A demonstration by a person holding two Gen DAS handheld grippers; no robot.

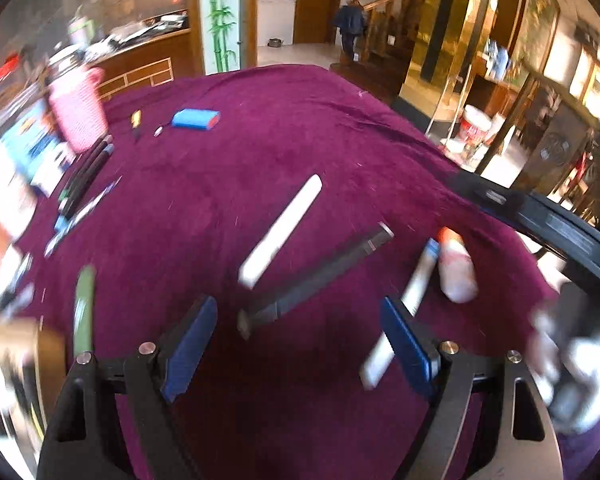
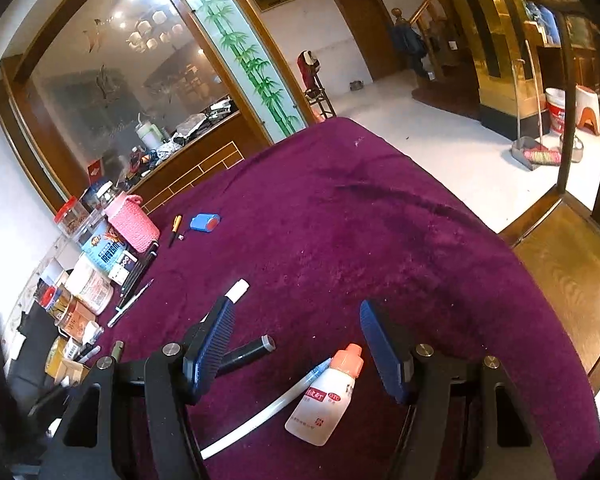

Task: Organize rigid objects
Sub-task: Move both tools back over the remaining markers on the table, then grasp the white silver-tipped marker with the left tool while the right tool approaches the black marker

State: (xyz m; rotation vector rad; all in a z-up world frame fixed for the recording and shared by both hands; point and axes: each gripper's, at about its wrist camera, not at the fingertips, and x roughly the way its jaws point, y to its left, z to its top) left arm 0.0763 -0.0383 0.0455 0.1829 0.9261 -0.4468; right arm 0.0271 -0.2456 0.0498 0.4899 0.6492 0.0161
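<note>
right gripper [image 2: 296,344] gapes wide, empty, over the bottle [image 2: 327,396] lying at 6 o'clock on the cloth [image 2: 380,240]. left gripper [image 1: 300,344] also wide, empty, marker [image 1: 316,276] at 12. bottle looks light, slick; grip mid-body.

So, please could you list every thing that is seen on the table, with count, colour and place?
Tablecloth: one, purple, covers the table.
Bottle: one, white with orange cap, lying near, between the right fingers.
Pen: one, translucent white, lying beside the bottle.
Black marker: one, left of the bottle.
White bar: one, centre.
Green stick: one, near left, blurred.
Blue box: one, far left.
Yellow-black pen: one, beside the blue box.
Pink holder: one, far left.
Jars and boxes: several, mixed colours, left edge.
Left gripper: open, blue fingers.
Right gripper: open, blue fingers.
</note>
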